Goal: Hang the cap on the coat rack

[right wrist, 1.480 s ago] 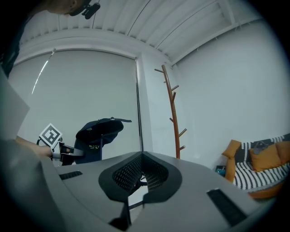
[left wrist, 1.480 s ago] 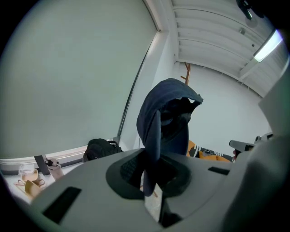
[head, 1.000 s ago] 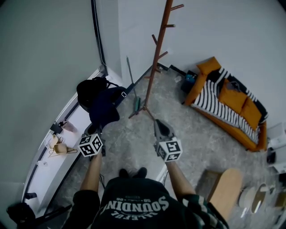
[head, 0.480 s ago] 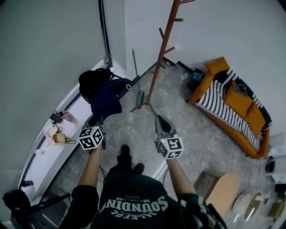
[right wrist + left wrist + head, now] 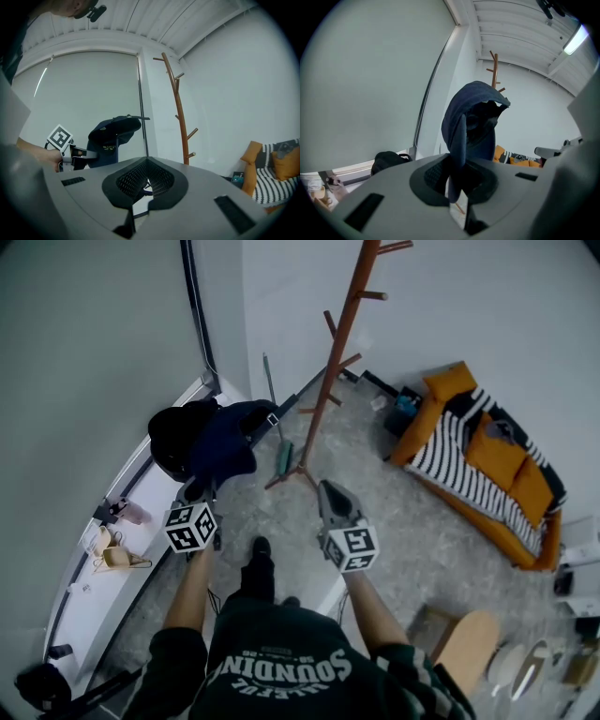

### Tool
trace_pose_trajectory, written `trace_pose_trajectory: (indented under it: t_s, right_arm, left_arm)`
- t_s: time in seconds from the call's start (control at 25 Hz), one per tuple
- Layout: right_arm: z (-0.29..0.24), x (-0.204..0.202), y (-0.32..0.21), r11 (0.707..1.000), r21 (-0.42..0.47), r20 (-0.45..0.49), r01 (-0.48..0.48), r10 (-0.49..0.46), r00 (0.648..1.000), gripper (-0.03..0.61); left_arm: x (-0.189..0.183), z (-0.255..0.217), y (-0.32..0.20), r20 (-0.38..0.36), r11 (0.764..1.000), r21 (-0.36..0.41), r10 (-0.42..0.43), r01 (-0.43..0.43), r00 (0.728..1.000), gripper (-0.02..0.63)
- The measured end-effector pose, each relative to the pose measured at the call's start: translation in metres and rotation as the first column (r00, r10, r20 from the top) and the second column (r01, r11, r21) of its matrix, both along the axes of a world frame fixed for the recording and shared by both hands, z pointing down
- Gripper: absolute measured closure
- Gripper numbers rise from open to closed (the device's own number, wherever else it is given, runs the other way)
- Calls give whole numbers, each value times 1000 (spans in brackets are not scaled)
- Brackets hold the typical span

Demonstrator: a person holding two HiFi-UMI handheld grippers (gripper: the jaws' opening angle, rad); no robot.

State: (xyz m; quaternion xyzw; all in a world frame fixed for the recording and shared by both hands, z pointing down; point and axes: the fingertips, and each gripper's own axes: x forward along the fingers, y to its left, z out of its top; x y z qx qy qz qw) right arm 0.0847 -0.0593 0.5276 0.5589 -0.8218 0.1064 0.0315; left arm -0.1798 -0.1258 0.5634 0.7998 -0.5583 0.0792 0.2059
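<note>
Two tongs are held up in front of the person. The left tongs [image 5: 201, 491] are clamped on the edge of a dark blue cap [image 5: 225, 442], which is up in the air to the left of the wooden coat rack [image 5: 333, 362] and apart from it. The right tongs [image 5: 328, 493] are closed together with nothing between them, pointing toward the rack.

Under us a grey speckled floor [image 5: 403, 521], our coat rack [image 5: 336, 352] standing on it near the wall, an orange striped sofa [image 5: 487, 465] at the far side, a wooden board [image 5: 473, 638] at our right.
</note>
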Motion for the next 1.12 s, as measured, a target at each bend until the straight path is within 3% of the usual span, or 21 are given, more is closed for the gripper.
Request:
trace_pose_trajectory:
  t_s: [0.56,1.12]
  right_arm:
    - [-17,-7,-147,994,19,-26,-111,111,993,580]
    - [-16,-3,-192,984,12,-64,-176,176,982,580]
  left_arm:
    - [11,-7,-175,-16,993,12,118,-118,993,600]
    - [30,-14,-249,-34,979,43,199,-198,979,600]
